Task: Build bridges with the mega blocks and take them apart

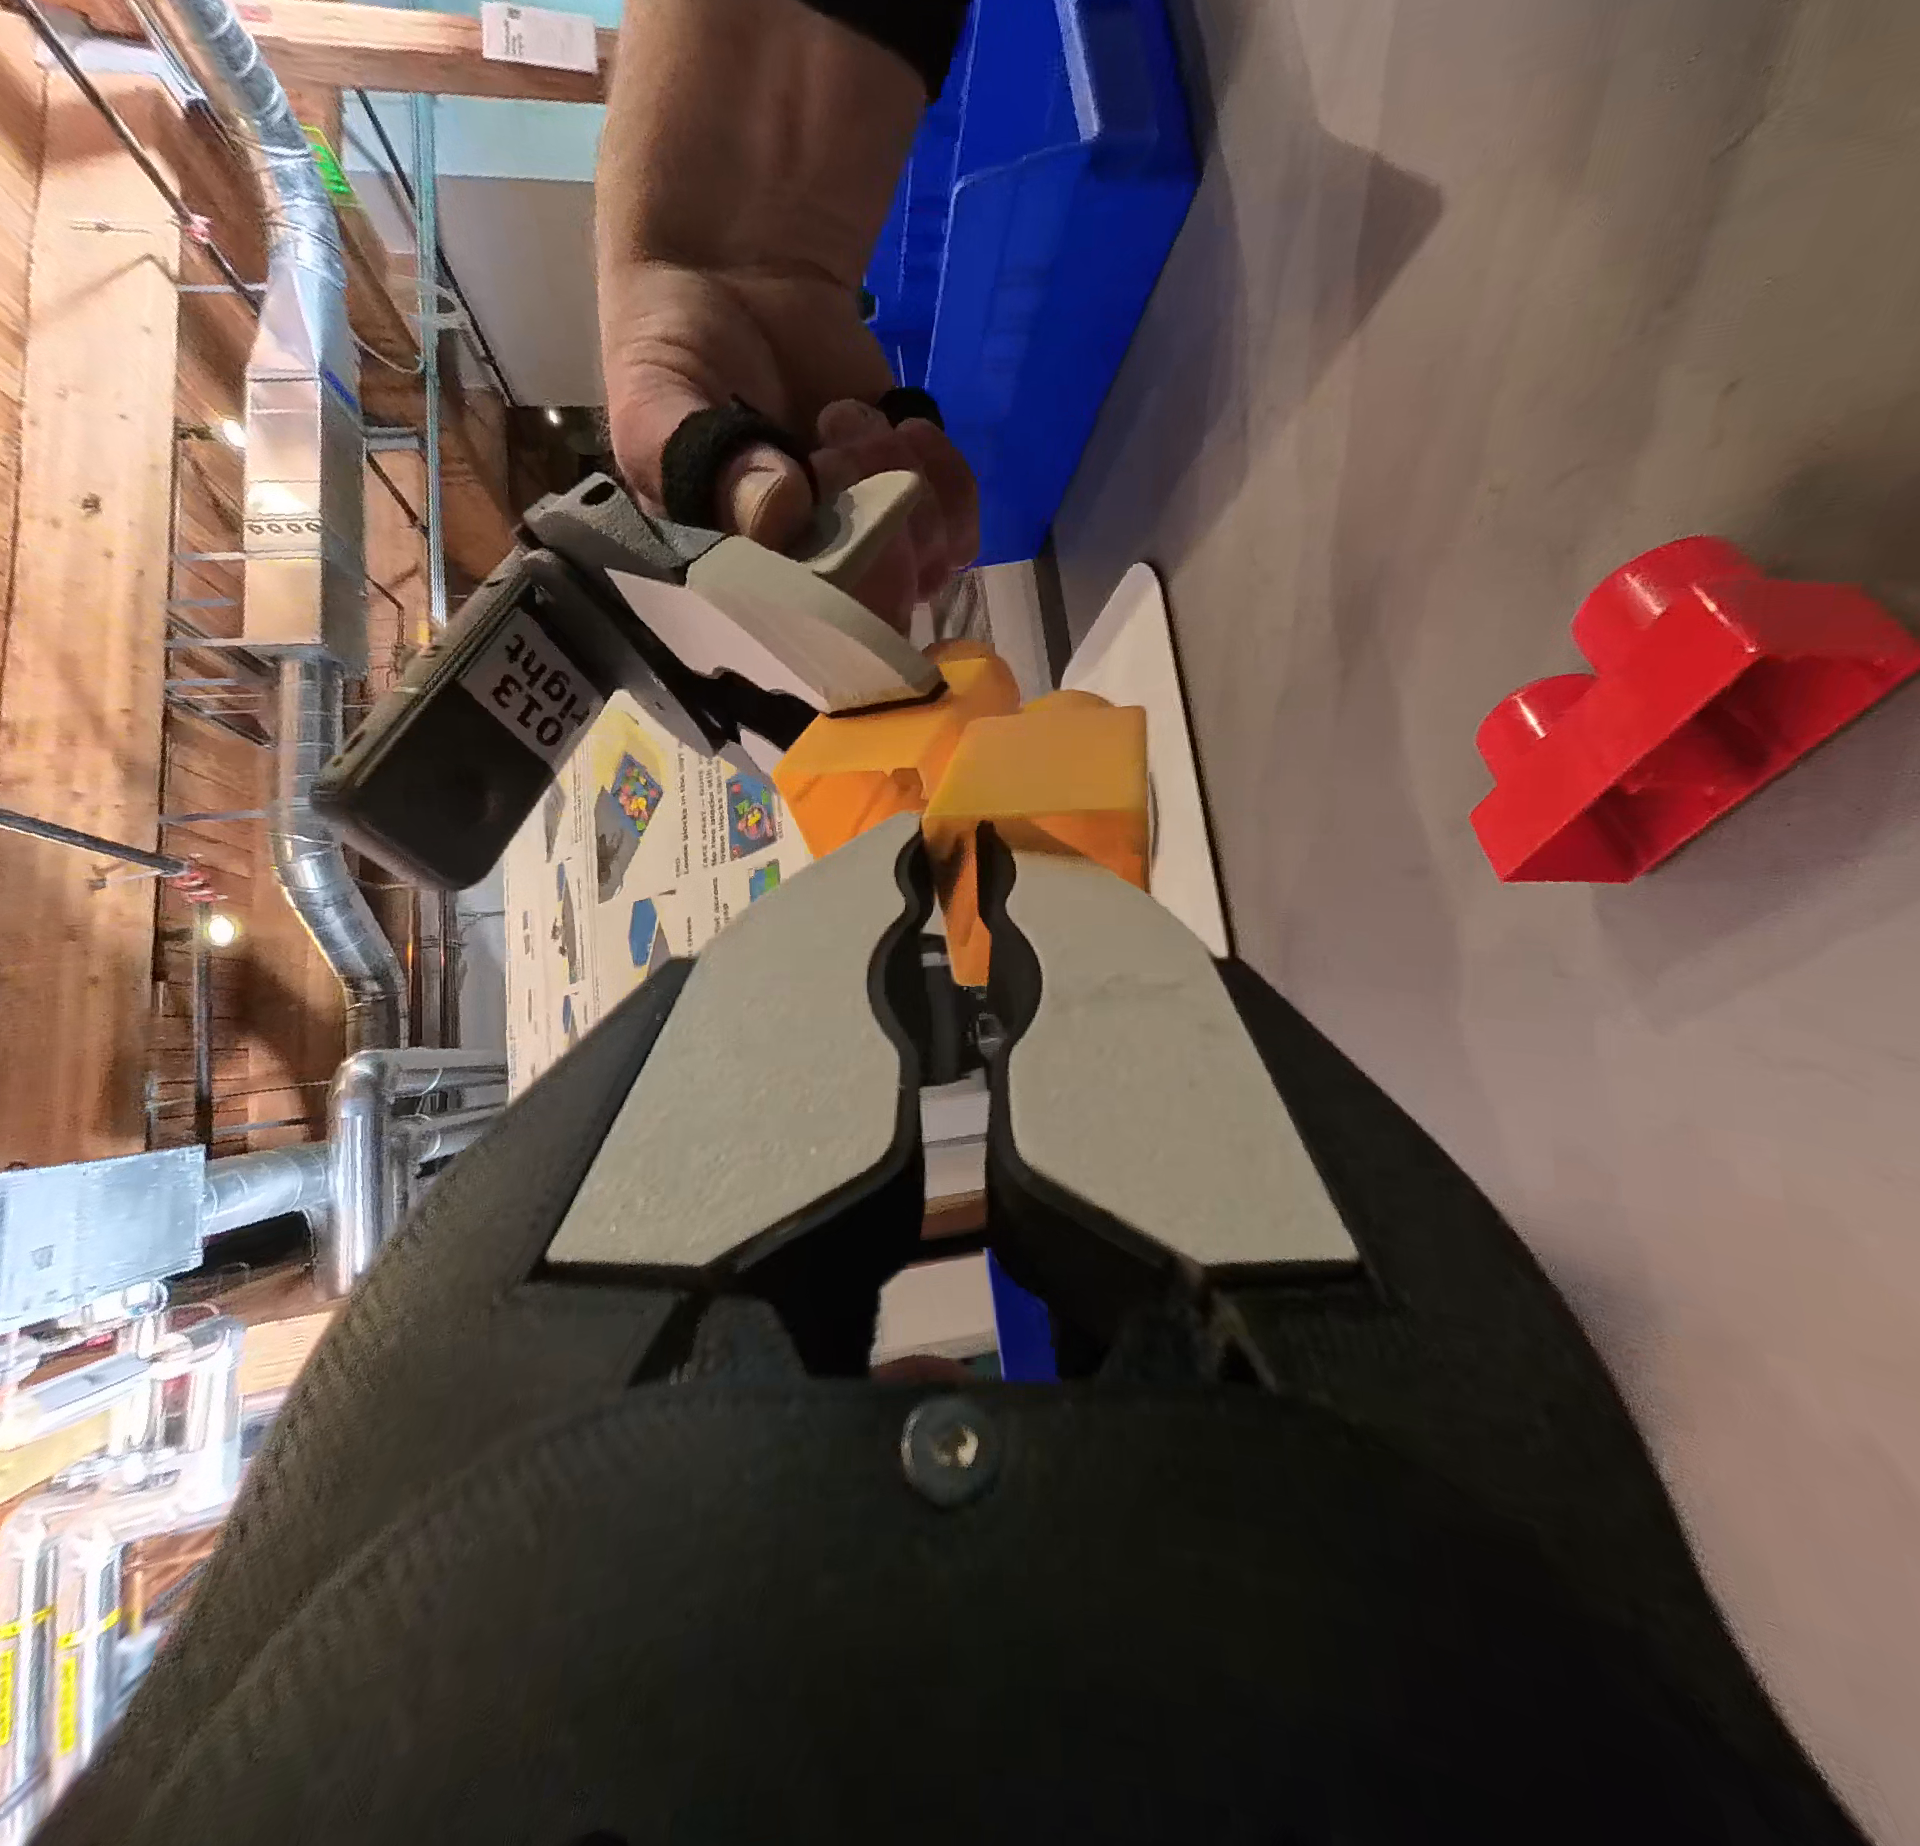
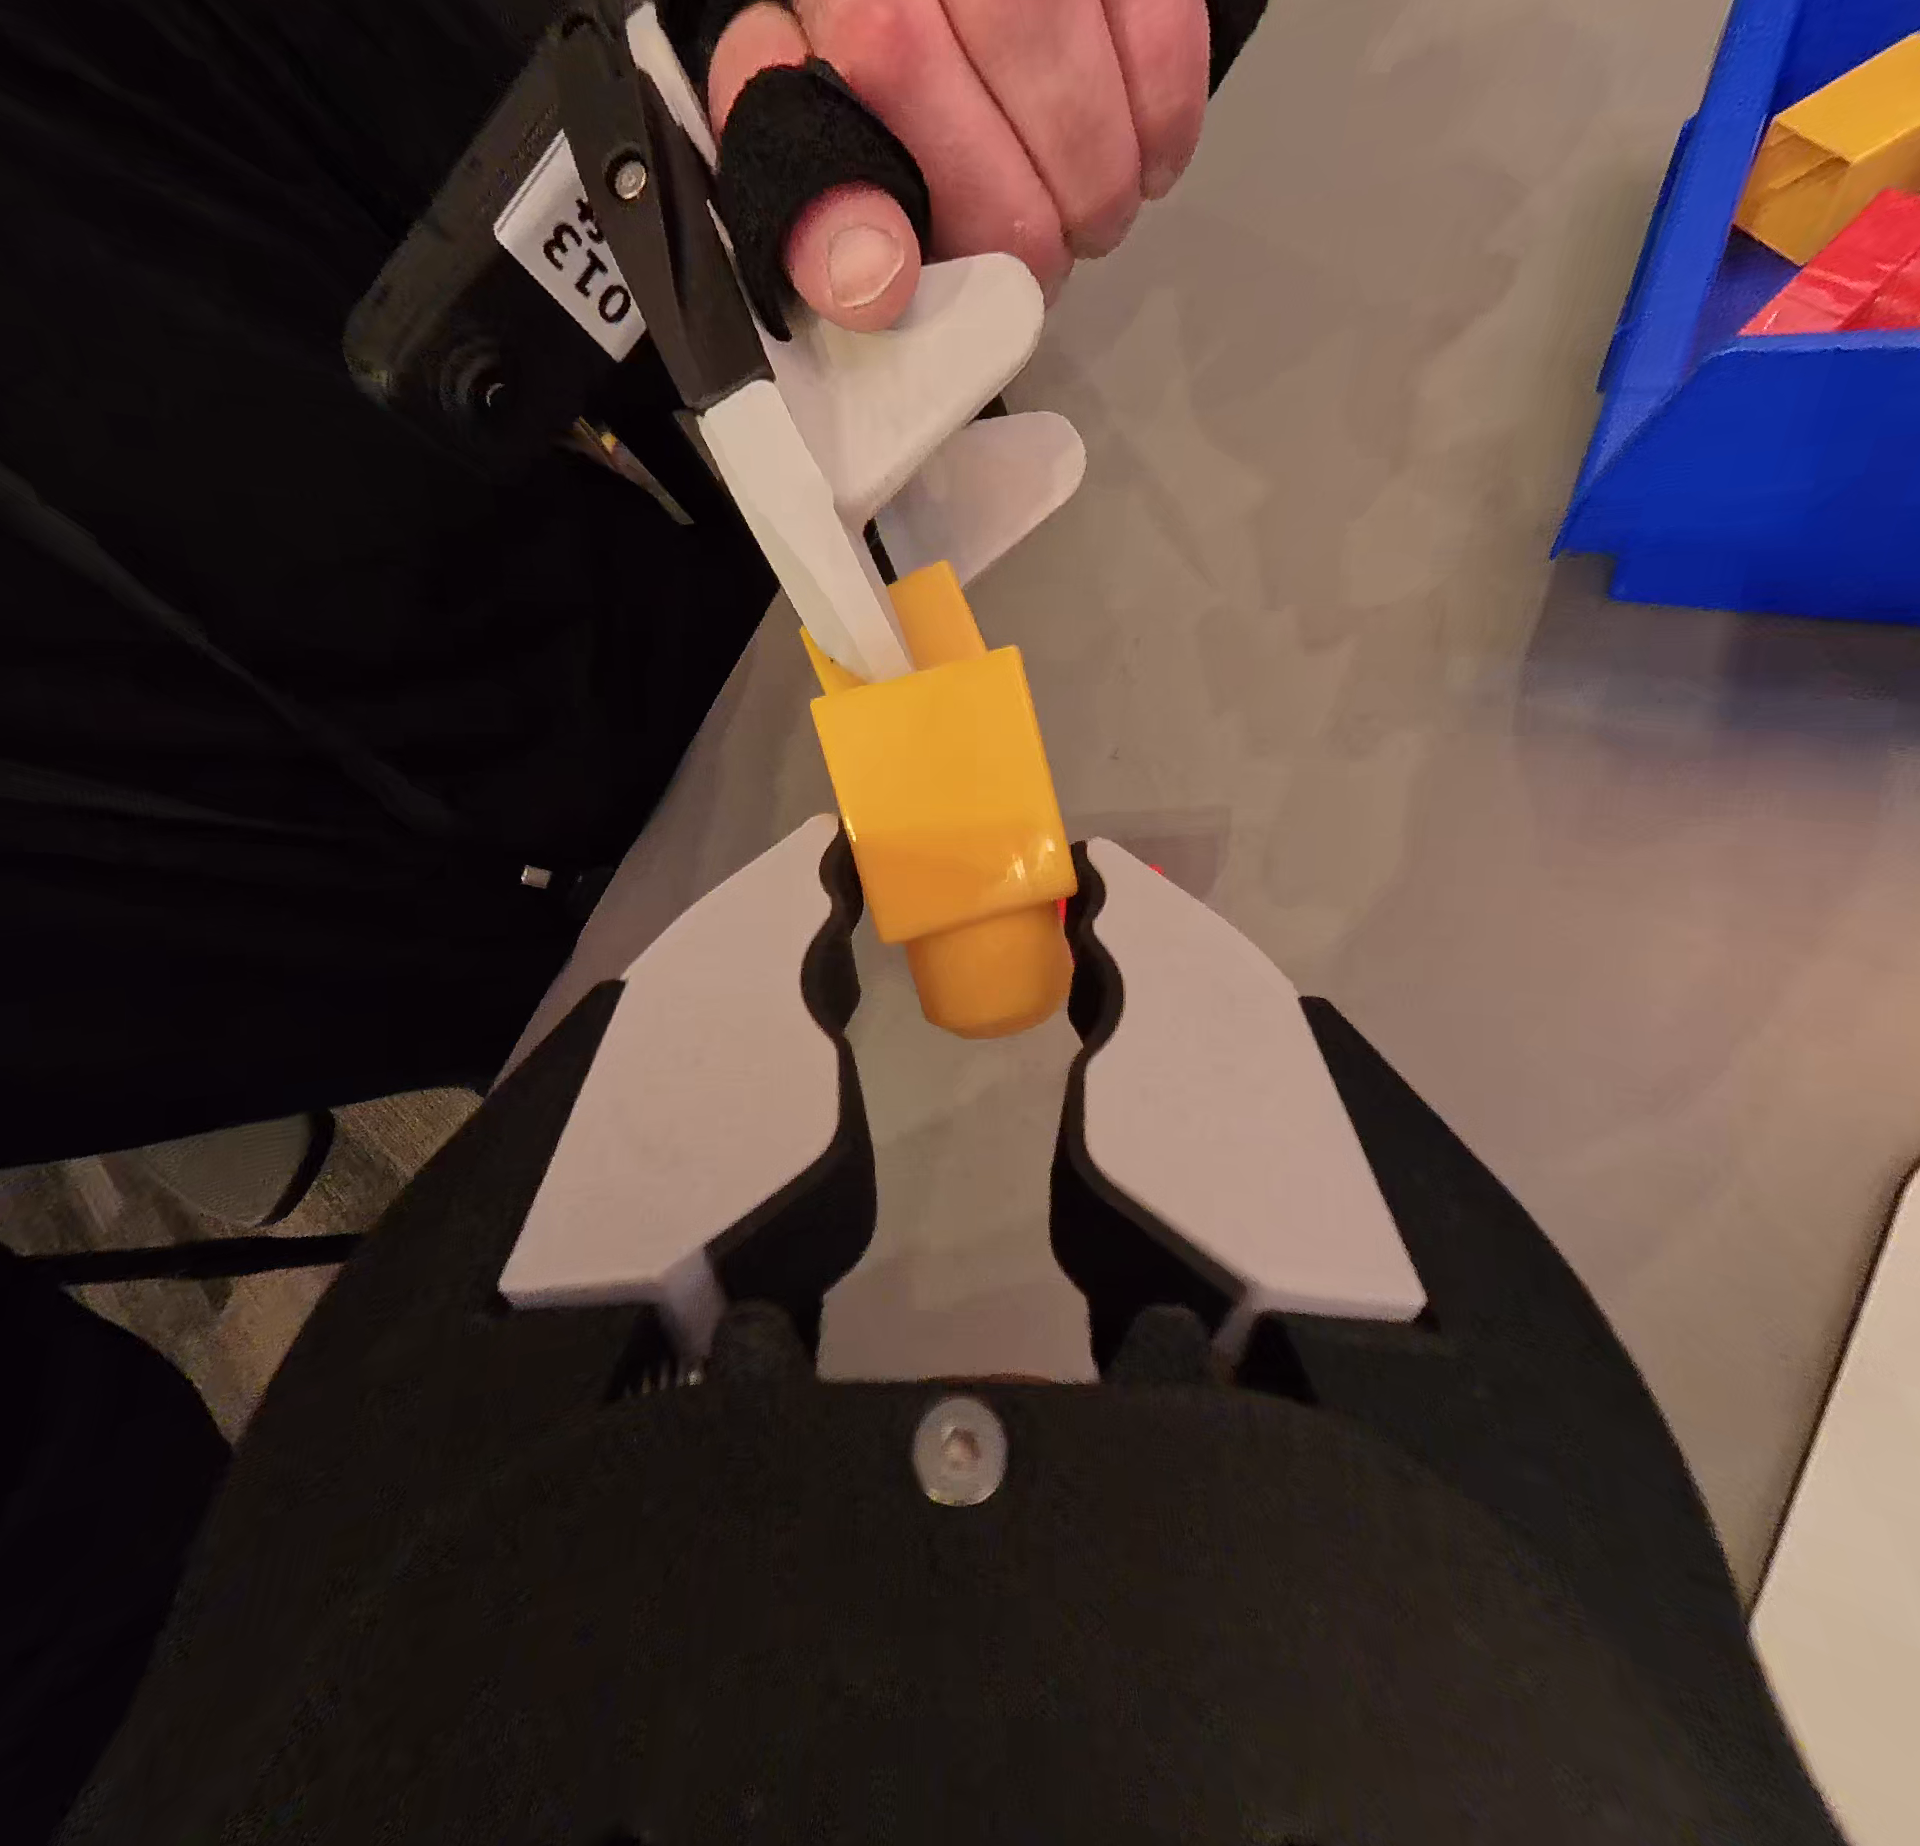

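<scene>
Right wrist view: right claw [image 2: 961, 897] clamps a yellow block [image 2: 935, 788] above the counter [image 2: 1351, 757]; left claw [image 2: 883, 643] pinches a second joined block's [image 2: 930, 601] thin wall.

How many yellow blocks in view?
3. A yellow block in the right hand-held gripper; a second block, joined to it, pinched by the left hand-held gripper; a third block in the blue bin. The bin may hide more.

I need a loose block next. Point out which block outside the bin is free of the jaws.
The red block, resting alone on the grey table; the yellow blocks are both pinched in jaws.
</scene>
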A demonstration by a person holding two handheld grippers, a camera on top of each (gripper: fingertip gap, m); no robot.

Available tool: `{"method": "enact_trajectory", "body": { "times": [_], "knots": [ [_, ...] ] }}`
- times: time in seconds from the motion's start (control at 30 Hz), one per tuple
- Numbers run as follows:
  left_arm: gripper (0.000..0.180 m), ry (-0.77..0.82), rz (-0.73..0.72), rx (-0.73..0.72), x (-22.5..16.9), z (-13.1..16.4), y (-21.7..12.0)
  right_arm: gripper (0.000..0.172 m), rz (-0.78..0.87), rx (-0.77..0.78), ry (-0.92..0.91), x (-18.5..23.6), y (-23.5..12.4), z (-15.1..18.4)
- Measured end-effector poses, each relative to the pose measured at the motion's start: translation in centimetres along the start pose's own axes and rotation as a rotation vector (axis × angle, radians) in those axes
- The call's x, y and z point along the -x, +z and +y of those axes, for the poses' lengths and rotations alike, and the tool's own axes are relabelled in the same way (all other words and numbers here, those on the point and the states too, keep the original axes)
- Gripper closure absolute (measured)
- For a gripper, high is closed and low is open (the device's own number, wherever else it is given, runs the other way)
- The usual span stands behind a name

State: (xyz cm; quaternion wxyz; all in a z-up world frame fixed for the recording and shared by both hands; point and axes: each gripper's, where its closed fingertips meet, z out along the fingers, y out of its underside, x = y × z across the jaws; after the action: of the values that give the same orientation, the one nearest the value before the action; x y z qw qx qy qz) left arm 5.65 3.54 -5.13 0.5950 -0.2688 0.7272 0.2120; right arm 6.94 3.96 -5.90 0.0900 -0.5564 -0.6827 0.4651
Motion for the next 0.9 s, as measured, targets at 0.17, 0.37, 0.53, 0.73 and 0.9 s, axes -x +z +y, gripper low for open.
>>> {"method": "enact_trajectory", "body": {
  "times": [0.17, 0.37, 0.53, 0.73, 0.9],
  "knots": [
    [0.173, -0.008, -0.006, -0.008, -0.5, -0.2, 0.4, 0.133, 0.009, 0.043, -0.006, 0.0, 0.3, 0.5],
    [0.169, 0.008, 0.025, -0.045, -1.2, -1.0, 1.0, 0.133, -0.006, 0.126, -0.063, 0.6, 1.1, 0.6],
    [0.172, 0.0, 0.067, -0.063, -1.8, -1.5, 1.1, 0.133, -0.039, 0.168, -0.082, 1.0, 1.8, 0.6],
    [0.174, -0.105, 0.078, -0.052, -2.2, -1.0, 1.2, 0.132, -0.021, 0.113, -0.042, 0.6, 1.9, 0.5],
    [0.176, -0.244, 0.034, -0.056, -1.3, 0.0, 0.5, 0.119, 0.077, -0.067, -0.035, -0.2, -0.3, -1.5]
  ]
}}
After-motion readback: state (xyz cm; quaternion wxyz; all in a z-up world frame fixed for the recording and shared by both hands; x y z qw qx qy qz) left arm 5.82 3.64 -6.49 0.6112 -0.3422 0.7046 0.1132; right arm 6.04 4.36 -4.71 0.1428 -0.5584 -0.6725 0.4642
